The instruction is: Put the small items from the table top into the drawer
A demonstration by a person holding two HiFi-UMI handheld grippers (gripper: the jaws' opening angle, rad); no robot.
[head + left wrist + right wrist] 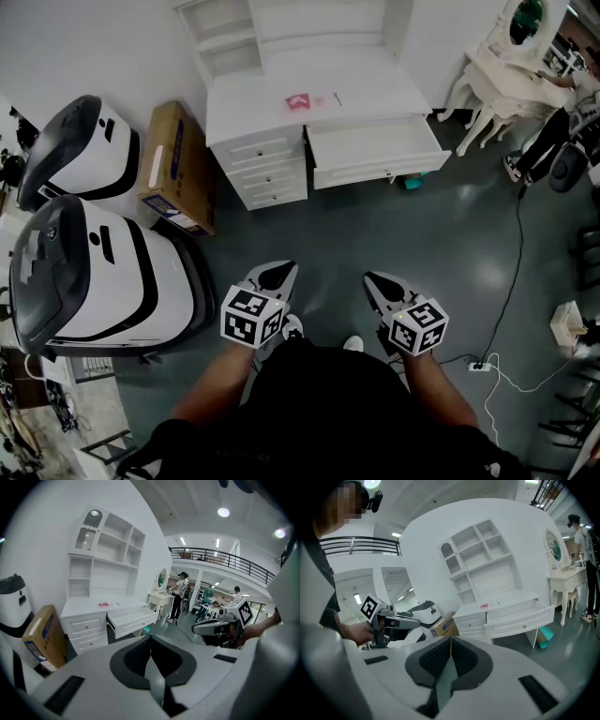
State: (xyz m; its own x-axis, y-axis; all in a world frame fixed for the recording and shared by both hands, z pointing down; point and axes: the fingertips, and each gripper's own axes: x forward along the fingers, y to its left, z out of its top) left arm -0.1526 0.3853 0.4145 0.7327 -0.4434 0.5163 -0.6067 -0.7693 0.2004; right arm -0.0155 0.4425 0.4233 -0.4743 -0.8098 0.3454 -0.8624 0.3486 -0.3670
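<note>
While the person stands well back on the grey floor [450, 253], two big white-and-black machines [89, 272] fill the left of the head view, one behind the other. Beyond them stands a white desk [258, 159] with a white shelf unit [225, 33] rising from its back edge. Three shut drawers are stacked on the desk's left side. On its right side the wide drawer [380, 173] is pulled out and open, and no contents can be made out in it from here. A second white dressing table [502, 84] with an oval mirror stands far right, with a person [553, 131] beside it. A cardboard box [173, 164] leans between the rear machine and the desk. A black cable [514, 253] trails across the floor on the right.

Low in the head view, the left tool [278, 274] and the right tool [380, 281] are held side by side near the person's body, both pointing toward the desk and well apart from it. Each tool's own view shows its jaws pressed together with nothing between them.

A teal object [412, 183] lies on the floor just under the open drawer. On the worktop [253, 103] a small pink item [298, 101] lies above the drawer, with a thin dark item [337, 98] near it to the right.
</note>
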